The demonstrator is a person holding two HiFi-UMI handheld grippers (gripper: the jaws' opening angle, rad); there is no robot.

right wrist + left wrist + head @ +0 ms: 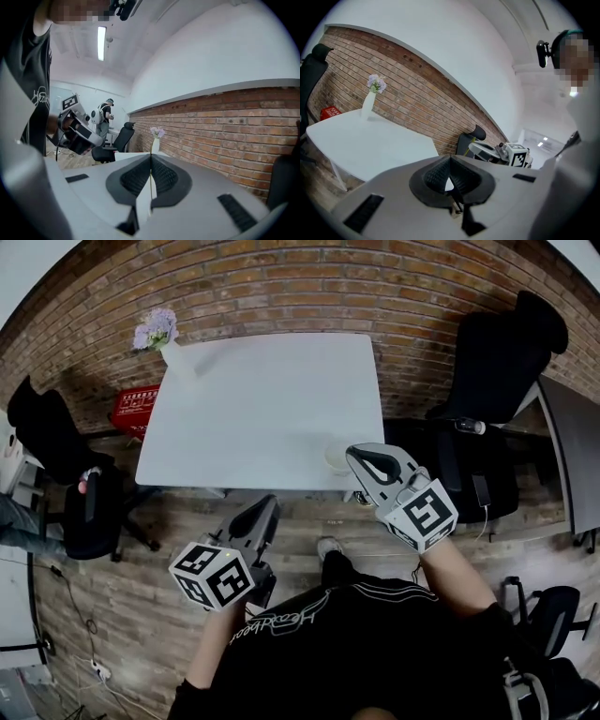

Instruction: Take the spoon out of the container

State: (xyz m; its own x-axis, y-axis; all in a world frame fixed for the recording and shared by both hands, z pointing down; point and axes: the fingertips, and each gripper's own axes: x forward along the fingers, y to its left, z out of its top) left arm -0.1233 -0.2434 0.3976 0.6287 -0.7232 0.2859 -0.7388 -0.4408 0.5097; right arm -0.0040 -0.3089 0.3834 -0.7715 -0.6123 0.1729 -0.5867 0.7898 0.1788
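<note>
Since the desk's [253, 399] container [335, 457] is not yet reached, my left gripper [270, 504] and right gripper [357, 456] hover, jaws clenched empty.

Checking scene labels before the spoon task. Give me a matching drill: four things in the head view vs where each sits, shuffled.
Things:
1. white vase with purple flowers
2. red plastic crate
3. small white round container
4. black office chair with a black garment over its back

Places:
A. on the floor, right of the white rectangular table
B. table's far left corner
C. table's near right edge, by the right tool
D. on the floor, left of the table

Pairs: 1-B, 2-D, 3-C, 4-A
</note>
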